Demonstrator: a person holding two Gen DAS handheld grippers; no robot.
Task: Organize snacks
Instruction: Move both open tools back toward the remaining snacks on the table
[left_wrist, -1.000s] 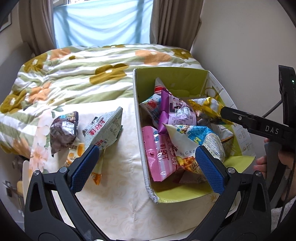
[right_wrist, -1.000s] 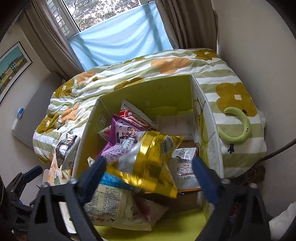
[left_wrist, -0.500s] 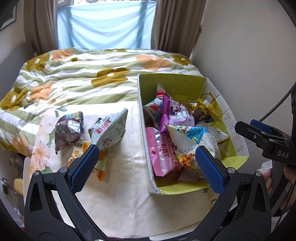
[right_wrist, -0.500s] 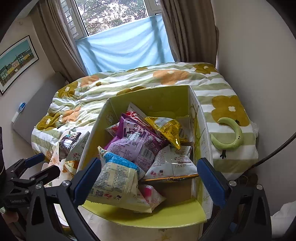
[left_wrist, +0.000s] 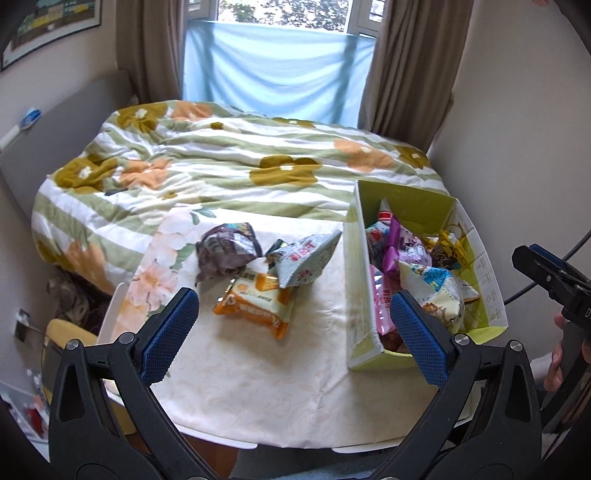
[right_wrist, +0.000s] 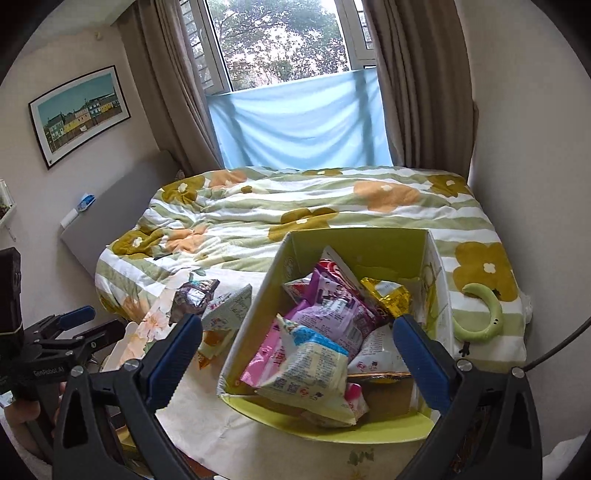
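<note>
1. The green cardboard box (right_wrist: 354, 247) stands on the cream tablecloth (left_wrist: 258, 376) at the right side of the table, its flaps open and its inside piled with snack bags.
2. In the box, a pale bag with a blue top (right_wrist: 310, 365) lies at the near end over a pink bag (right_wrist: 271, 350); a purple bag (right_wrist: 332, 314) sits behind them, and a gold bag (right_wrist: 389, 297) leans toward the far right wall.
3. Three snacks lie loose on the cloth left of the box, bunched together: an orange packet (left_wrist: 255, 304) nearest, a grey-white packet with red lettering (left_wrist: 304, 262) propped against it, and a dark brown bag (left_wrist: 227, 253) to the far left.
4. The left gripper (left_wrist: 293, 336) hangs above the near part of the cloth with its blue-padded fingers spread wide and nothing between them; the orange packet lies just beyond and between the fingertips, while the right pad overlaps the box's near corner in the view.
5. The right gripper (right_wrist: 297, 356) hovers over the near end of the box, jaws likewise spread and empty, with the pale and pink bags framed between its pads.
6. Each gripper shows at the edge of the other's view, well apart from it.
7. Beyond the table lies a bed with a striped flowered quilt (right_wrist: 314, 206), and a green curved toy (right_wrist: 482, 314) rests on it right of the box.
</note>
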